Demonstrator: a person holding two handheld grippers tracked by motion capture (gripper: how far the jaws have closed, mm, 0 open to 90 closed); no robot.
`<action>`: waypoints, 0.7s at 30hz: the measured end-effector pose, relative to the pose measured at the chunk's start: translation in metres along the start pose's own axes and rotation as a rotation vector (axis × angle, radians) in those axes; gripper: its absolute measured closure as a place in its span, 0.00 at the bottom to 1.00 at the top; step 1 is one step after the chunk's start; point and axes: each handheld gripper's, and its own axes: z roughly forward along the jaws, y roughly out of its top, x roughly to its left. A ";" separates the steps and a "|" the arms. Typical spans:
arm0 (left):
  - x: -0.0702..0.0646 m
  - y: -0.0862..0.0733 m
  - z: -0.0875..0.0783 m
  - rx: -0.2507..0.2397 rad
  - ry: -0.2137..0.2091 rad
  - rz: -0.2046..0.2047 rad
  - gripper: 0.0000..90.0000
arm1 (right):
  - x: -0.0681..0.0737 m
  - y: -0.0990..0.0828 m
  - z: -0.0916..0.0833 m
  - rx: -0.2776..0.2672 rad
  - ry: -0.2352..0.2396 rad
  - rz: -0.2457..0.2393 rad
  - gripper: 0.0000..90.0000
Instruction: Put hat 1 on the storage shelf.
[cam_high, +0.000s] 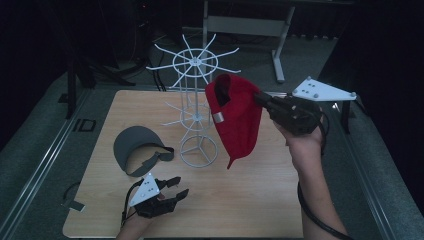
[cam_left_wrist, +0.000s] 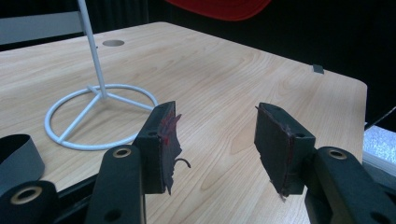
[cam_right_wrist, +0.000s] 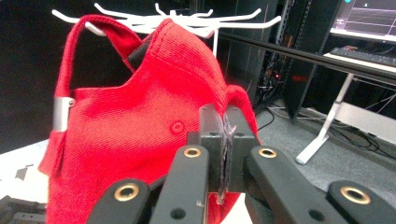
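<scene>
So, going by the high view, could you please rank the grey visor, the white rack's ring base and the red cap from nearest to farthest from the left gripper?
From the left gripper, at the table's near left:
1. Grey visor, flat on the table just beyond it, to the left.
2. White rack's ring base, beyond it to the right, mid-table.
3. Red cap, held up by the right gripper on the right.

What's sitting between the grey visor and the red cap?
The white wire rack stands between the grey visor and the red cap, seen in the high view.
</scene>
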 end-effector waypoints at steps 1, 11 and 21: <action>0.000 0.000 0.000 -0.001 0.001 0.000 0.55 | -0.001 -0.002 -0.001 0.001 0.004 0.001 0.97; 0.000 -0.002 0.001 0.002 -0.003 -0.003 0.55 | -0.010 -0.024 -0.014 -0.013 0.035 0.039 0.69; 0.000 -0.003 0.002 0.004 -0.001 -0.006 0.55 | -0.012 -0.051 -0.043 -0.025 0.017 0.052 0.54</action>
